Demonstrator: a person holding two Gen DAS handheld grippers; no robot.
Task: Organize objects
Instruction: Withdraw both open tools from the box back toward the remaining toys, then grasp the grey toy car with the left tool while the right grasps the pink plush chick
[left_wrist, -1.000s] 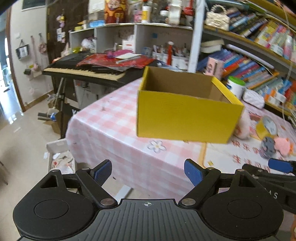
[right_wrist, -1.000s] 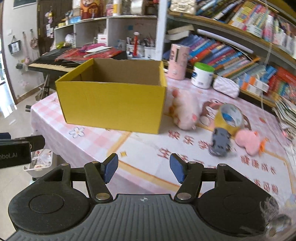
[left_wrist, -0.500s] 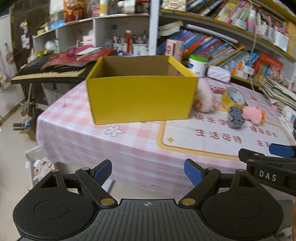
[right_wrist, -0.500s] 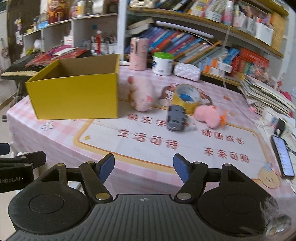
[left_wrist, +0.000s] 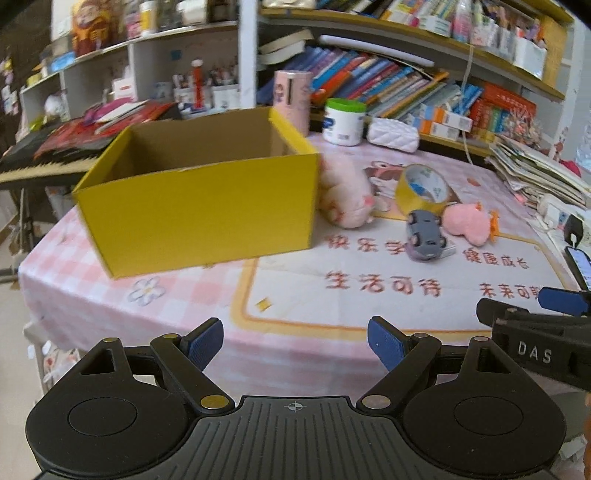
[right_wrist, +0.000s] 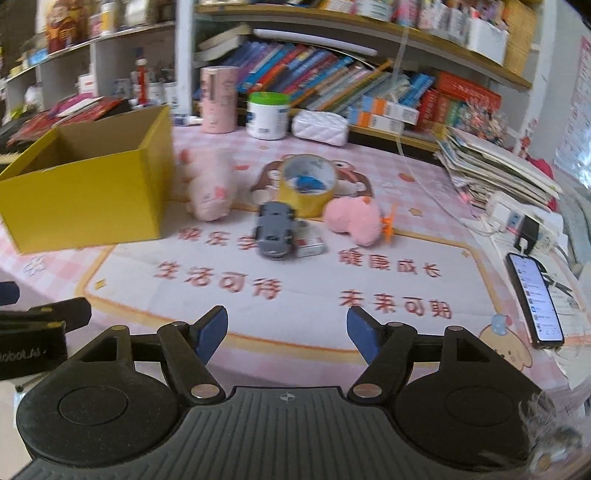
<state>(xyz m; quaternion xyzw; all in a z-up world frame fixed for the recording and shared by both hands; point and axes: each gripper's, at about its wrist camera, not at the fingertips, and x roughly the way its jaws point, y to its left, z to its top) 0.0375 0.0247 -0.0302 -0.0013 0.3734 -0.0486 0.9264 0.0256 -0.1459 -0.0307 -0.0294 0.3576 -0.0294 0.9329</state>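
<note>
Two handheld grippers hover over the near edge of a bench covered in pink checked cloth, and both views have swung rightward in the last second, so the toys now sit ahead instead of only the yellow box (left_wrist: 199, 206). The right gripper (right_wrist: 287, 332) has just been opening its jaws, with nothing between them; the left gripper (left_wrist: 295, 345) also stands wide and empty. That suggests a first pick is being lined up, probably for the box, which looks empty. The grey toy car (right_wrist: 275, 230) lies upside down just in front of the tape roll (right_wrist: 306, 184), its long axis running away from the camera, between two pink plush toys (right_wrist: 208, 184) (right_wrist: 354, 219).
</note>
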